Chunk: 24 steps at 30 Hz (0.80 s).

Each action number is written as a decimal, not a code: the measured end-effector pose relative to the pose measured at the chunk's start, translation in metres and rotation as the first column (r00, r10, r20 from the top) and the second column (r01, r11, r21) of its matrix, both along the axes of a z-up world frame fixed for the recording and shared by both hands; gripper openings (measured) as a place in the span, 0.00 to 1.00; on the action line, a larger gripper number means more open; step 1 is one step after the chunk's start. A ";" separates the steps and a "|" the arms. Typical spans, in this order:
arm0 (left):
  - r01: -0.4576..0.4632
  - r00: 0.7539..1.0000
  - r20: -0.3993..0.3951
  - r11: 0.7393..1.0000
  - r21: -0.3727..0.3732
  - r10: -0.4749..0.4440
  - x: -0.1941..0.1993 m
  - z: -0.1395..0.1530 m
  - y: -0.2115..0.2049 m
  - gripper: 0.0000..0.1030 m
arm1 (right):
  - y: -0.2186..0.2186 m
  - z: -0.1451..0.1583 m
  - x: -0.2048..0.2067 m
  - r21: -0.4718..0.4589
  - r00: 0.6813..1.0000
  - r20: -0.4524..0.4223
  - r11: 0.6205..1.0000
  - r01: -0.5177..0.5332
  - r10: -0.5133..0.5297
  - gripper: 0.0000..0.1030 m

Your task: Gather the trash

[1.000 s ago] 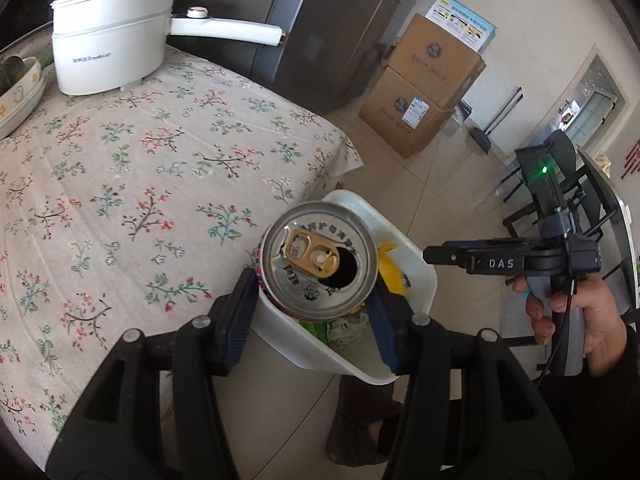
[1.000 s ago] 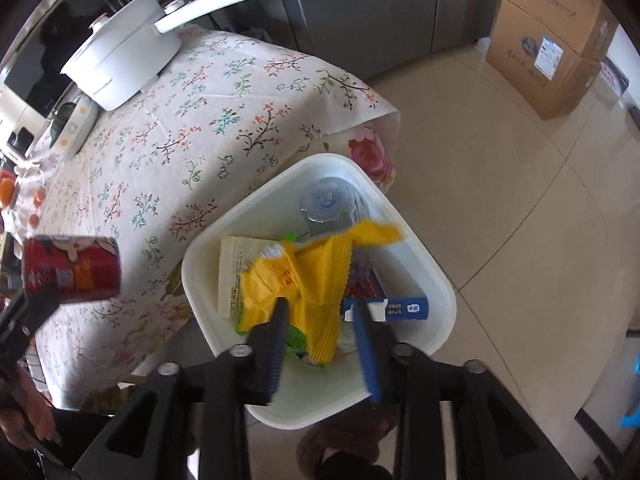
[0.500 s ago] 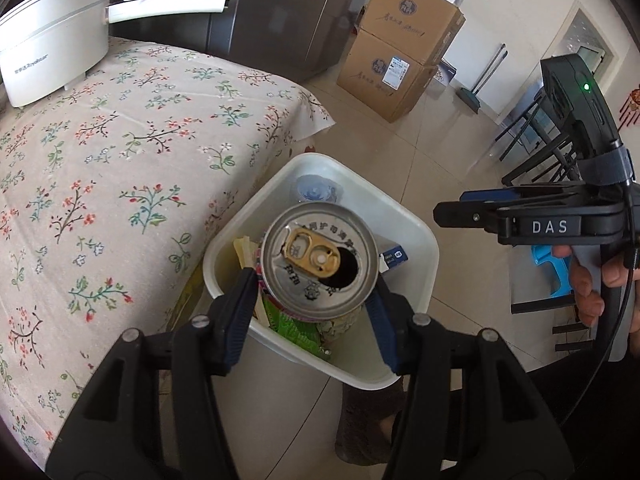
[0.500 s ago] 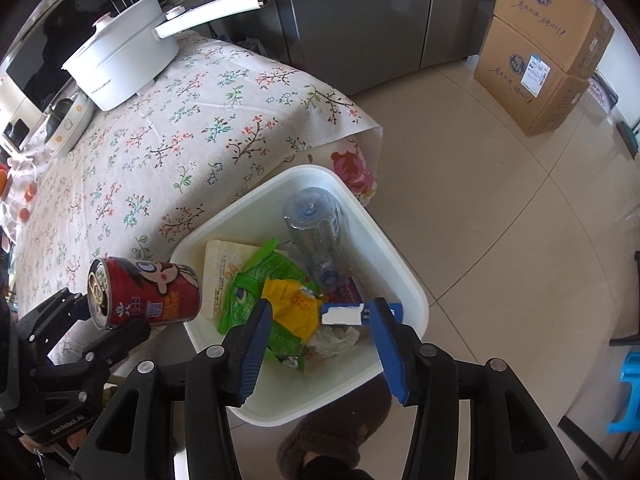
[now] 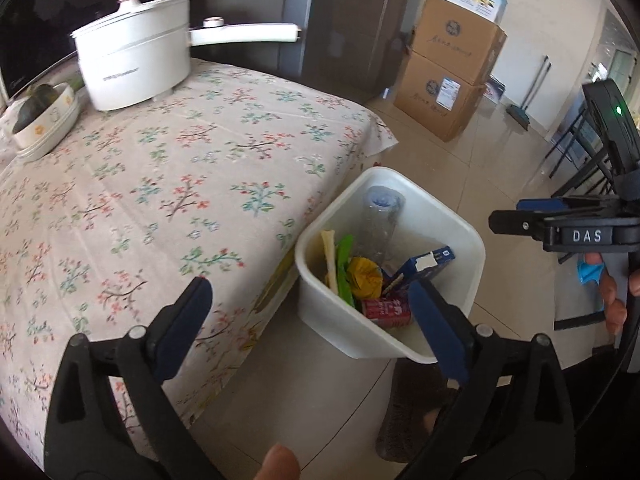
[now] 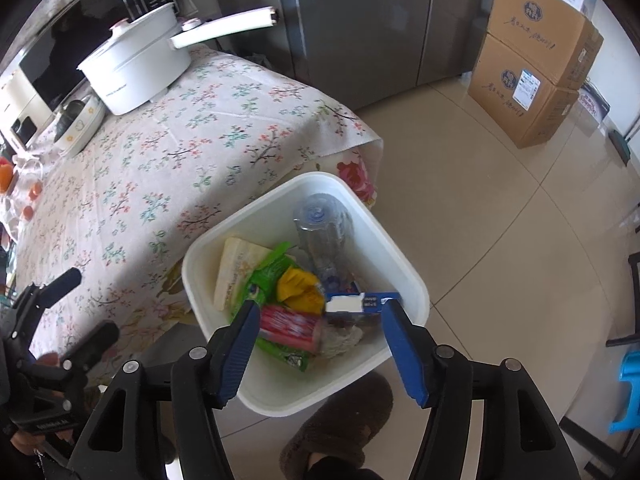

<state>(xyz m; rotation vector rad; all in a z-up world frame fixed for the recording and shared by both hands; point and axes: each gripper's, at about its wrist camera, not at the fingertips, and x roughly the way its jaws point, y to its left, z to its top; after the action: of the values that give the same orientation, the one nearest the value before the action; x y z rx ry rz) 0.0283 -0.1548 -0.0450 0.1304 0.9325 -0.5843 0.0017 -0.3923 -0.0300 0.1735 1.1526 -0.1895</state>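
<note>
A white plastic bin [image 5: 464,236] [image 6: 404,276] stands on the floor at the table's corner. In it lie a red drink can [image 5: 387,309] [image 6: 290,325], a yellow wrapper [image 5: 364,276] [image 6: 300,289], a green wrapper [image 6: 266,276], a clear plastic bottle [image 5: 378,220] [image 6: 322,232] and a blue box [image 5: 426,265] [image 6: 362,302]. My left gripper [image 5: 312,328] is open and empty above the bin's near edge. It also shows at the lower left of the right wrist view [image 6: 82,308]. My right gripper [image 6: 320,344] is open and empty over the bin. It shows at the right of the left wrist view [image 5: 520,220].
The table [image 5: 160,184] has a floral cloth, with a white long-handled pot [image 5: 136,64] and a bowl [image 5: 44,120] at its back. Cardboard boxes [image 6: 536,68] are stacked by the wall. A slippered foot [image 6: 340,432] is below the bin. Dark chairs [image 5: 588,152] stand at right.
My left gripper has opened and let go of the red can, which now lies in the bin. The left gripper has drawn back towards the table. My right gripper has opened wider.
</note>
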 end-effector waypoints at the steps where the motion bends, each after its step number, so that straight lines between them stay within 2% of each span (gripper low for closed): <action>1: -0.029 1.000 0.003 1.000 0.003 0.029 0.000 0.002 0.008 0.98 | 0.004 0.001 -0.002 -0.002 1.000 0.008 1.000 -0.005 0.005 0.68; 3: -0.091 0.996 0.020 0.996 0.019 0.090 -0.003 0.006 0.024 0.99 | 0.017 0.004 -0.006 -0.013 1.000 0.027 1.000 -0.016 0.016 0.70; 6: -0.172 0.985 0.033 0.984 0.038 0.171 -0.008 0.010 0.047 0.99 | 0.040 0.010 -0.011 -0.038 0.997 0.056 0.998 -0.048 0.050 0.83; 10: -0.248 0.968 0.047 0.967 0.054 0.245 -0.016 0.014 0.075 1.00 | 0.082 0.020 -0.021 -0.124 0.984 0.113 0.985 -0.121 0.135 0.87; 15: -0.296 0.954 0.066 0.952 0.072 0.292 -0.027 0.020 0.105 1.00 | 0.122 0.030 -0.031 -0.181 0.959 0.180 0.966 -0.186 0.218 0.88; 18: -0.344 0.938 0.085 0.935 0.089 0.337 -0.032 0.023 0.120 1.00 | 0.137 0.034 -0.032 -0.175 0.950 0.209 0.964 -0.198 0.233 0.88; 24: -0.389 0.919 0.100 0.918 0.082 0.381 -0.041 0.023 0.138 1.00 | 0.160 0.035 -0.033 -0.190 0.933 0.249 0.958 -0.215 0.259 0.88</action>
<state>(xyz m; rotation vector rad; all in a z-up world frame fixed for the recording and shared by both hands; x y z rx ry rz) -0.0126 -0.0170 -0.0215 0.0570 0.8773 -0.1642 -0.0312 -0.2321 0.0053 -0.0827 0.8704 -0.0400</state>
